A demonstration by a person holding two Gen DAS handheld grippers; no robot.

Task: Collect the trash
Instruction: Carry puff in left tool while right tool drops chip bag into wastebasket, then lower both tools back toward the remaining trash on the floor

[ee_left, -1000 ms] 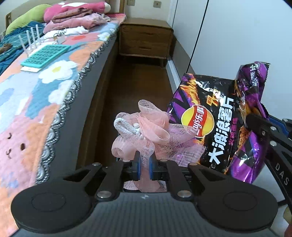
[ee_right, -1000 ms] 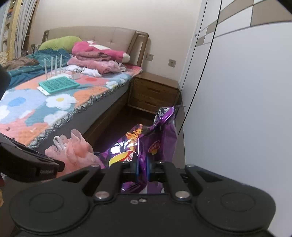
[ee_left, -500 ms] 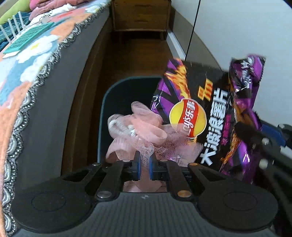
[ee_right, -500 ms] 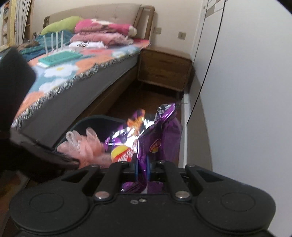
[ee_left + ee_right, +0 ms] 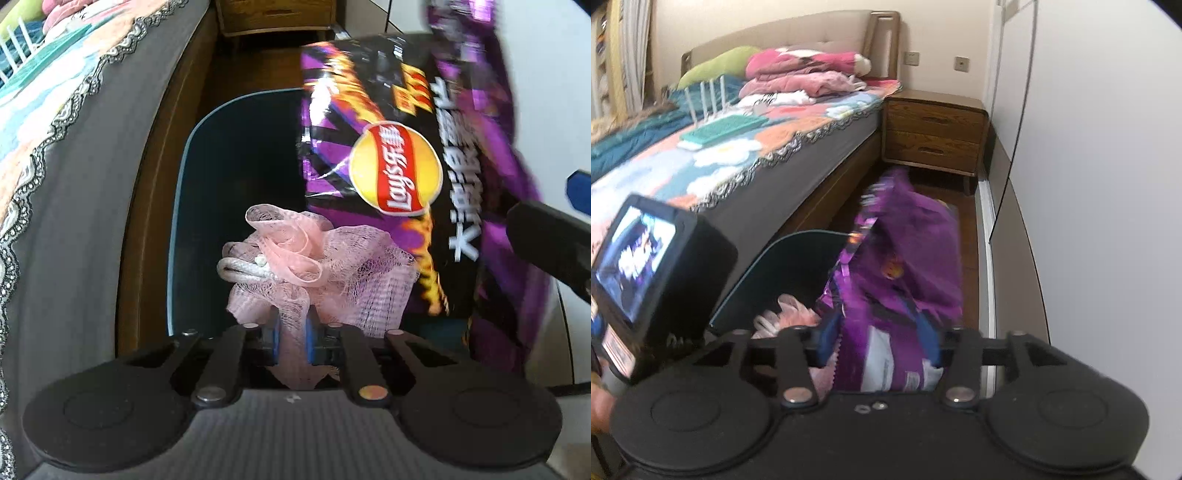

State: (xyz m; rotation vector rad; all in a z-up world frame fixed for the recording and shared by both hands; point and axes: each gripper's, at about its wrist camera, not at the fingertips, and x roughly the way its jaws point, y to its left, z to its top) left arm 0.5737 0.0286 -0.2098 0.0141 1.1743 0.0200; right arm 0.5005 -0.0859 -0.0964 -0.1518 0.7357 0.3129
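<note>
- left gripper [image 5: 291, 334]: jaws opening, pink mesh puff [image 5: 314, 266] between the pads, over the dark bin [image 5: 192, 155] beside the bed [image 5: 74, 155].
- right gripper [image 5: 879, 341]: jaws opening wide, purple chip bag [image 5: 905, 258] loose between them, right of the puff above the bin.

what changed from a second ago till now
Both grippers came down over the dark bin, which was out of view before. The right gripper is opening, freeing the purple chip bag; the left gripper is starting to open around the pink mesh sponge. Bed and nightstand are unchanged.
</note>
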